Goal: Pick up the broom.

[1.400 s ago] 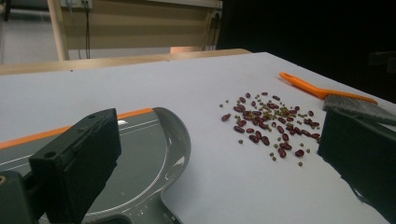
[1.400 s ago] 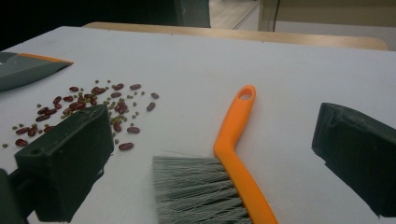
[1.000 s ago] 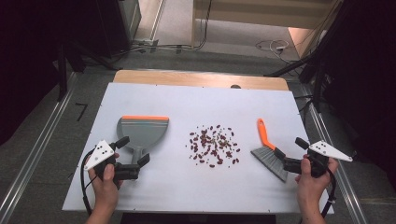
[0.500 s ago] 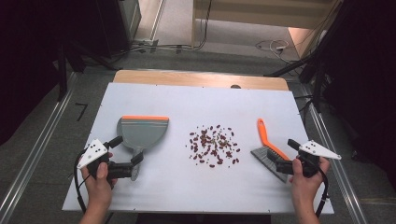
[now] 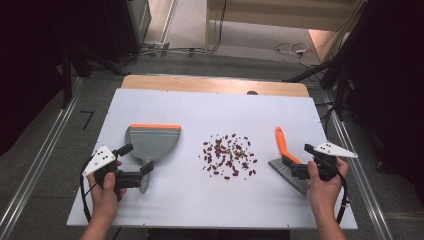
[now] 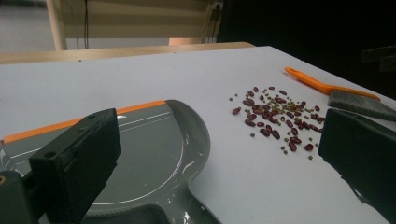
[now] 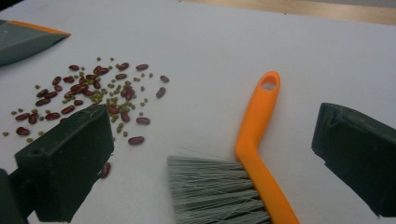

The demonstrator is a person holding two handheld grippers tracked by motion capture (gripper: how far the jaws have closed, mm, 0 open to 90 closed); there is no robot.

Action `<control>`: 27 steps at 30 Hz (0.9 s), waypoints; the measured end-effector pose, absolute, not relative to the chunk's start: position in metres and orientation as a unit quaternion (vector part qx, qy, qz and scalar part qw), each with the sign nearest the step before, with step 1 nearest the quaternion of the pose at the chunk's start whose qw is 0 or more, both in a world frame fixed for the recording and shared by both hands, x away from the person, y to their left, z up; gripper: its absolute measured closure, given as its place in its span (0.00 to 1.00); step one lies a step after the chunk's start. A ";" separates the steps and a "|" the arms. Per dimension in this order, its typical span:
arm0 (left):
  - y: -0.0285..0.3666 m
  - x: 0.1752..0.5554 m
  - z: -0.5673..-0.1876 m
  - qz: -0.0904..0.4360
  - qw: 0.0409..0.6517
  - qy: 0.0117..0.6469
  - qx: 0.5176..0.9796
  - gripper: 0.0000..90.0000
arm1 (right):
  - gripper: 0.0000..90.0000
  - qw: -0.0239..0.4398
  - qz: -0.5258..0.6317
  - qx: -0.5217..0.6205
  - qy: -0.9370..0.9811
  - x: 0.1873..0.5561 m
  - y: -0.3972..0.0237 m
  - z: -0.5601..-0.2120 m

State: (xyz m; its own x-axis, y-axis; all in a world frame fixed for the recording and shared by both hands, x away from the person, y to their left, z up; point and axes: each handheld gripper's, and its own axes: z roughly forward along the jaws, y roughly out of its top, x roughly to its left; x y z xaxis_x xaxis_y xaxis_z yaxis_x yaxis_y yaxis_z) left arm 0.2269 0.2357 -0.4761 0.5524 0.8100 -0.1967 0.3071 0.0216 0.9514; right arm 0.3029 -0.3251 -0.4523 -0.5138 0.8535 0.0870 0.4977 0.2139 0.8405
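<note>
White table [image 5: 210, 190]; both tongs gape beside dustpan [image 5: 152, 141] and brush [image 5: 287, 162].

So the white board [image 5: 215, 107] sits on a wooden table [image 5: 210, 84], and you can see a strip of that wood past the board's far edge. There's a small dark spot [image 5: 252, 92] right at that far edge. Floor around it is grey, metal rails [image 5: 30, 185] run along both sides, and some cables [image 5: 292, 49] lie on the floor beyond the far right corner.
</note>
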 end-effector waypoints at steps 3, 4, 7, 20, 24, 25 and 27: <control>0.234 0.226 -0.476 0.217 0.574 0.420 0.668 0.00 | 0.00 0.202 0.422 0.454 0.758 0.311 -0.324 -0.452; 0.233 0.225 -0.477 0.216 0.575 0.419 0.669 0.00 | 0.00 0.201 0.417 0.457 0.759 0.313 -0.323 -0.452; 0.230 0.225 -0.476 0.215 0.577 0.417 0.669 0.00 | 0.00 0.191 0.397 0.464 0.769 0.327 -0.320 -0.454; 0.221 0.224 -0.475 0.218 0.577 0.409 0.673 0.00 | 0.46 0.161 0.297 0.499 0.798 0.377 -0.294 -0.457; 0.221 0.224 -0.476 0.215 0.576 0.408 0.675 0.00 | 0.50 0.151 0.260 0.530 0.793 0.384 -0.293 -0.462; 0.221 0.224 -0.476 0.214 0.577 0.408 0.675 0.00 | 0.50 0.150 0.247 0.534 0.794 0.385 -0.294 -0.464; 0.221 0.223 -0.476 0.216 0.577 0.408 0.674 0.00 | 0.52 0.137 0.224 0.546 0.795 0.386 -0.293 -0.466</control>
State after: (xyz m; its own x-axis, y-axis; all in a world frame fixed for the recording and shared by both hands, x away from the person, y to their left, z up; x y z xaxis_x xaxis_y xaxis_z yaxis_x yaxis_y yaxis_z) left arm 0.2232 0.2210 -0.4761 0.5746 0.7985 -0.1795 0.3008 -0.0021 0.9537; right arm 0.3860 -0.2935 -0.4663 -0.3658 0.9303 0.0273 0.8076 0.3026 0.5062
